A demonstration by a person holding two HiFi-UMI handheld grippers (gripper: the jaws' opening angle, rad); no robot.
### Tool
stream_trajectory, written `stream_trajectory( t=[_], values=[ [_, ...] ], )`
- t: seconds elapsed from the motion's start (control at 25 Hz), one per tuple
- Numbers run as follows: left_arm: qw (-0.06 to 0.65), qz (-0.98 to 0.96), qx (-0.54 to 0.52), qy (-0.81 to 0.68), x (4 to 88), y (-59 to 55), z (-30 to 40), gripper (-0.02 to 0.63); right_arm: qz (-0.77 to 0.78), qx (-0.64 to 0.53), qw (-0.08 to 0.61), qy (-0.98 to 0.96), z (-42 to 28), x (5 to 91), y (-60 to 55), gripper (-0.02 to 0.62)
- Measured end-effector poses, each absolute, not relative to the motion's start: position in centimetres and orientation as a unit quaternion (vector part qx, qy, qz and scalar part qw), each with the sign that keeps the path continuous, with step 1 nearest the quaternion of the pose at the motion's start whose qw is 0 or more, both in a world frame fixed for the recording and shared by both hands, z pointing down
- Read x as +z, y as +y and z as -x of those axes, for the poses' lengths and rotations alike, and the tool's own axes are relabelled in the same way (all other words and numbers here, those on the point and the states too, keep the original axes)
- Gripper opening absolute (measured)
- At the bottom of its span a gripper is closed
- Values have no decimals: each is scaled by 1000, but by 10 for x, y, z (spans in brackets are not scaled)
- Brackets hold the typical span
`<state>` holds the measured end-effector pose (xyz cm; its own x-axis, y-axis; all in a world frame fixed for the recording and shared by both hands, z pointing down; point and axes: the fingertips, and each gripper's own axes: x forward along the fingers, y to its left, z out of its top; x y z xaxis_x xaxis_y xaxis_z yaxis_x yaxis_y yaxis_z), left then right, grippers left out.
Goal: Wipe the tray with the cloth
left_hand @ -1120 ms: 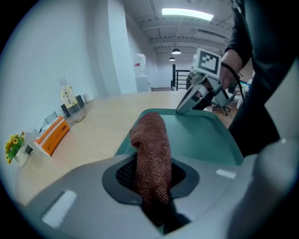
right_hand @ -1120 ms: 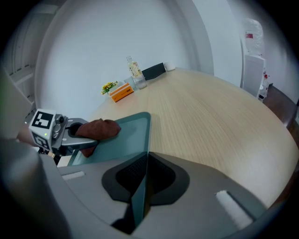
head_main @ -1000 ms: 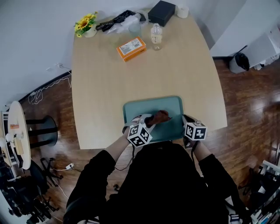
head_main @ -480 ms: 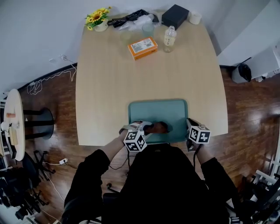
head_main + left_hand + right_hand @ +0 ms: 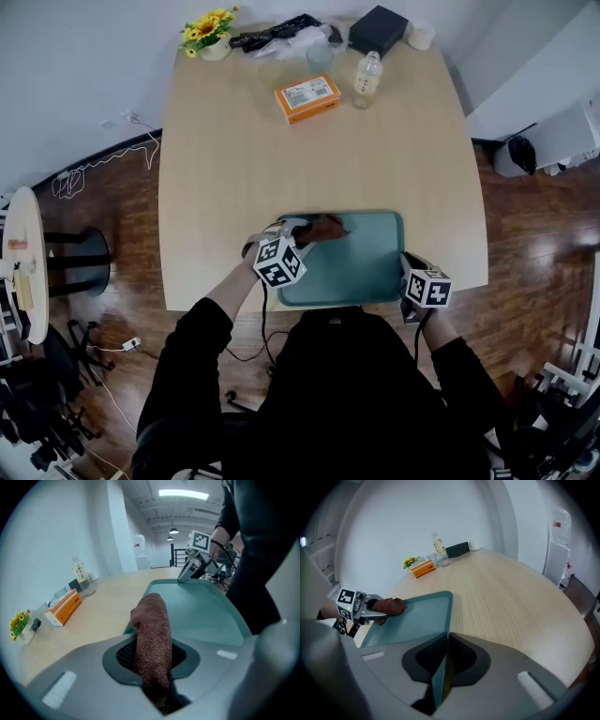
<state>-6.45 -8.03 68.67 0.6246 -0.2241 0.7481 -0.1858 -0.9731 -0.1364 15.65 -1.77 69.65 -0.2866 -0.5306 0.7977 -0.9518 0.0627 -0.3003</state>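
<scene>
Tray (image 5: 361,262): teal, lying flat at the near edge of the desk (image 5: 234,150), right of centre. Brown cloth (image 5: 328,228): bunched, pressed onto the tray's far left corner. Left hand-held gripper (image 5: 152,641): clamped narrowly on the cloth, a fold standing between the jaws. Right hand-held gripper (image 5: 446,639): nearly closed on the tray's right rim, pinning it. Recommended: keep that rim pinned, press the cloth flat, sweep in overlapping passes toward the right rim, work into each corner, avoid shoving the tray over the desk's near edge.
</scene>
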Motion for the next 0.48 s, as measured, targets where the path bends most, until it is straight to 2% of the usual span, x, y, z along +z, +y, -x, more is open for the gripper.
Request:
stream_trajectory(
  t=[0.28, 0.48],
  values=[
    [56, 905, -421, -5, 686, 73, 77, 67, -546, 417, 252, -682, -161, 695, -18, 20],
    [68, 911, -407, -12, 685, 96, 77, 66, -544, 414, 258, -683, -160, 694, -18, 18]
  ],
)
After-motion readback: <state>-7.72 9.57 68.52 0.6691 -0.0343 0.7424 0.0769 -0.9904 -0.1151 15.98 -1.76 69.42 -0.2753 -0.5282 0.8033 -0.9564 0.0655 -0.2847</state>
